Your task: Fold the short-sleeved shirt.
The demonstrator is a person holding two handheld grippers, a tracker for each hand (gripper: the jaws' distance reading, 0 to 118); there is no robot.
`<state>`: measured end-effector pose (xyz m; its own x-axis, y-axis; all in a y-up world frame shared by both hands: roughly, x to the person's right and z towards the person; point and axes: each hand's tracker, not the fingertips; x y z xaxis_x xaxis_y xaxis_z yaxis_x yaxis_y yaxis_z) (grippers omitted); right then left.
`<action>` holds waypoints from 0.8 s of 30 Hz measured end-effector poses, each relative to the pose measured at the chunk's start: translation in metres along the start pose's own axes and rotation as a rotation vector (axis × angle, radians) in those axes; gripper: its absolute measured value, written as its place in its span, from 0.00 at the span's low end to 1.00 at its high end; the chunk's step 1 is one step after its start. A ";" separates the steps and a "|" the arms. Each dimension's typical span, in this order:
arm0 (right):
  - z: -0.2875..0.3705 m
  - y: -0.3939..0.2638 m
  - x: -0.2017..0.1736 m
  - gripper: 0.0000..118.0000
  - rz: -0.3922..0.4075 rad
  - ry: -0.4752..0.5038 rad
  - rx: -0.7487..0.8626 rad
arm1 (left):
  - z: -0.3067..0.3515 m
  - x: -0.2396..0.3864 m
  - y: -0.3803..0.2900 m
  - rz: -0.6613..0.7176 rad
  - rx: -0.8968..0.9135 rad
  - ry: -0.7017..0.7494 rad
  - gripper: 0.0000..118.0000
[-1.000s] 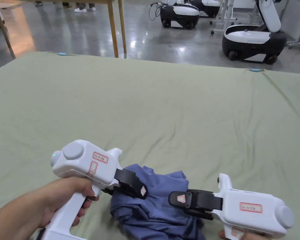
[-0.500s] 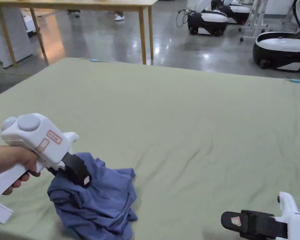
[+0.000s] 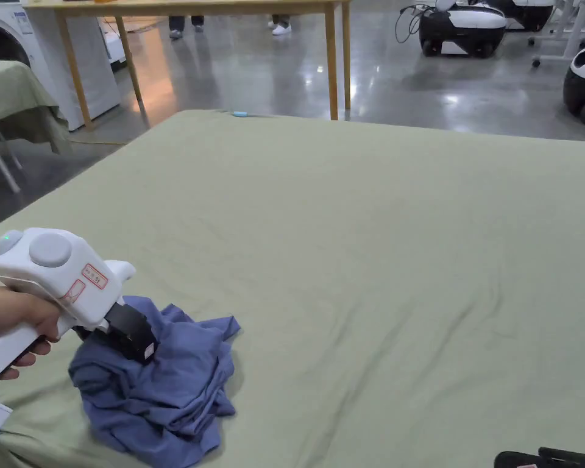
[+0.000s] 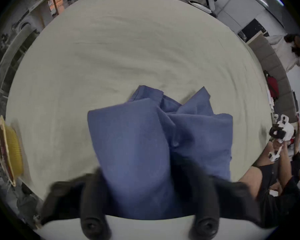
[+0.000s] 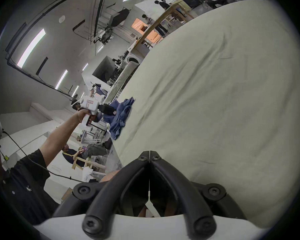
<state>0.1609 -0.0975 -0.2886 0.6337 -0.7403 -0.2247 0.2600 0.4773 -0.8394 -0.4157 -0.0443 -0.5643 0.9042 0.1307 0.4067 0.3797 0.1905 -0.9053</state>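
The blue short-sleeved shirt (image 3: 163, 390) lies crumpled in a heap near the front left corner of the green-covered table (image 3: 376, 231). My left gripper (image 3: 142, 350) comes in from the left and is shut on a bunch of the shirt (image 4: 145, 139), whose cloth fills the gap between the jaws and hides their tips. In the right gripper view the left gripper (image 5: 109, 109) and shirt (image 5: 121, 115) appear far off at the table's edge. My right gripper (image 5: 149, 156) is shut on nothing, low over the near right of the table (image 3: 517, 458), far from the shirt.
Wide bare green cloth stretches to the right of the shirt and beyond it. Past the far edge stand a wooden table (image 3: 331, 61), wheeled black-and-white robots (image 3: 462, 27) and another green-draped table (image 3: 17, 97). People are in the background.
The left gripper has dragged the shirt leftward along the near edge. The right gripper, which was at the shirt, has drawn off to the right. The head camera has turned left.
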 end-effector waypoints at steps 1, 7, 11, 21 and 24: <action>0.003 0.001 -0.001 0.01 0.004 -0.003 0.002 | 0.003 0.001 -0.002 0.001 0.007 0.069 0.90; 0.046 0.014 -0.030 0.01 0.161 -0.226 0.167 | 0.076 0.011 -0.021 0.046 0.226 0.076 0.98; 0.093 0.032 -0.060 0.01 0.276 -0.499 0.433 | 0.117 0.095 -0.017 -0.020 0.625 0.187 0.98; 0.184 0.066 -0.086 0.01 0.440 -0.898 0.774 | 0.095 0.365 -0.003 -0.066 1.259 0.129 0.95; 0.193 0.066 -0.084 0.01 0.418 -0.937 0.827 | 0.079 0.410 -0.002 -0.032 1.265 0.094 0.82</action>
<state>0.2657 0.0879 -0.2299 0.9489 -0.0205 0.3148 0.0767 0.9830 -0.1671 -0.0610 0.0863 -0.3861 0.9281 0.0490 0.3691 -0.0026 0.9921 -0.1254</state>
